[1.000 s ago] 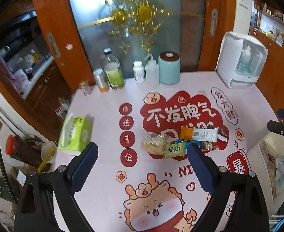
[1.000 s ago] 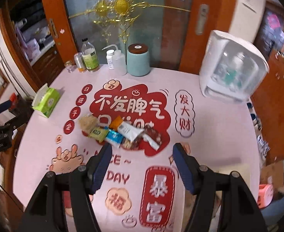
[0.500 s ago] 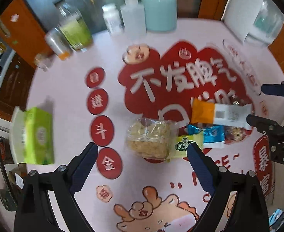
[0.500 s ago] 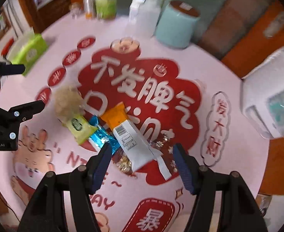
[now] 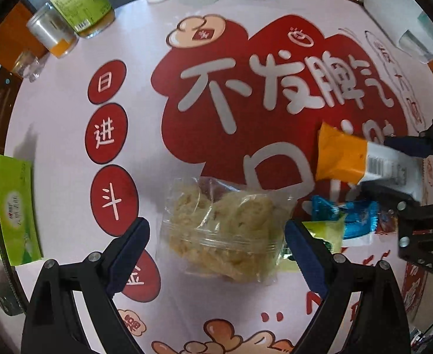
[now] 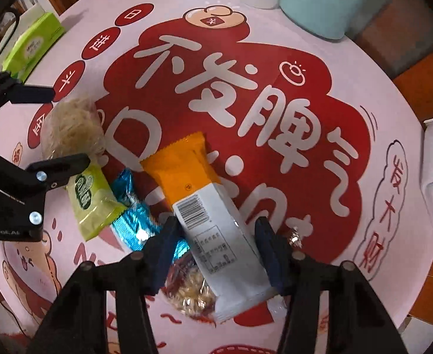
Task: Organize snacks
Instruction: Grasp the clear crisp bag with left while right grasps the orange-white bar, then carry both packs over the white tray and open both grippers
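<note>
Left tongs (image 5: 216, 236), spread wide, straddle the clear noodle-snack bag (image 5: 222, 230) without touching it. Right tongs (image 6: 216, 233), jaws just narrowing, bracket the white end of the orange-and-white bar (image 6: 204, 206), not yet pinching. Beside that bar lie the blue packet (image 6: 133, 212) and the green packet (image 6: 94, 200), all on the pink desk (image 5: 54, 118).

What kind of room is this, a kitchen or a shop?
Most likely a home dining room. A round table wears a festive printed cloth, with household bottles, a tissue pack and loose snack packets such as the orange and white one on it.
</note>
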Demonstrator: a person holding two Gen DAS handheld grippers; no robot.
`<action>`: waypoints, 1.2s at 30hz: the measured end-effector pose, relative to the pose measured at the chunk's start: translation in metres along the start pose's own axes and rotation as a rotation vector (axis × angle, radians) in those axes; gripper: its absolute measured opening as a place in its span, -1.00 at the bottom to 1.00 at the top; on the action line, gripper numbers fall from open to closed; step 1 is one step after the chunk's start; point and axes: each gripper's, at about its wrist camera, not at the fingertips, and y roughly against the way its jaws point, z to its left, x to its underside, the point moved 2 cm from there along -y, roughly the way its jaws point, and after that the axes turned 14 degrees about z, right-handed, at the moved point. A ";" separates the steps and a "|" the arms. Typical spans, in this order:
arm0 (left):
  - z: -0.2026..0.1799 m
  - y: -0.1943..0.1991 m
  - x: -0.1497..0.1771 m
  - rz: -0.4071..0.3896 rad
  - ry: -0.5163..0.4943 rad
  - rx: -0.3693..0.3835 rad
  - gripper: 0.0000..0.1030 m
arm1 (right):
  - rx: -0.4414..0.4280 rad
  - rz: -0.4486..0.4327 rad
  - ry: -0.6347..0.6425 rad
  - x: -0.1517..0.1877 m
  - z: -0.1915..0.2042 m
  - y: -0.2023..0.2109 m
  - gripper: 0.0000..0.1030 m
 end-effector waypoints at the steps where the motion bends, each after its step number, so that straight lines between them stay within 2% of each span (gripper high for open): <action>1: 0.002 -0.002 -0.001 -0.001 0.007 0.009 0.79 | -0.010 -0.004 -0.005 0.000 -0.001 0.000 -0.01; 5: 0.011 -0.007 -0.002 0.003 0.040 0.061 0.75 | -0.036 -0.022 -0.020 0.000 -0.005 0.001 -0.13; 7: 0.016 -0.009 0.000 -0.002 0.051 0.064 0.58 | -0.044 -0.031 -0.038 0.001 -0.005 0.002 -0.20; 8: 0.017 -0.009 0.000 -0.003 0.055 0.064 0.40 | -0.050 -0.035 -0.044 0.002 -0.005 0.003 -0.23; 9: 0.019 -0.009 0.001 -0.004 0.060 0.073 0.35 | -0.058 -0.038 -0.048 0.003 -0.005 0.003 -0.25; 14: 0.026 -0.006 0.013 -0.023 0.110 0.073 0.30 | -0.064 -0.073 -0.072 0.013 0.001 0.013 -0.29; 19: 0.026 0.023 0.039 -0.090 0.130 0.050 0.30 | -0.088 -0.133 -0.101 0.034 0.002 0.041 -0.29; 25: 0.014 0.082 0.091 -0.209 0.111 0.041 0.30 | -0.141 -0.217 -0.166 0.079 0.008 0.083 -0.29; 26: 0.013 0.094 0.102 -0.231 0.106 0.042 0.30 | -0.147 -0.225 -0.175 0.076 0.014 0.085 -0.29; 30: -0.011 0.128 0.144 -0.303 0.079 0.064 0.30 | -0.172 -0.275 -0.235 0.112 0.025 0.102 -0.29; 36: -0.052 0.159 0.200 -0.362 0.020 0.140 0.30 | -0.192 -0.353 -0.333 0.192 0.040 0.127 -0.29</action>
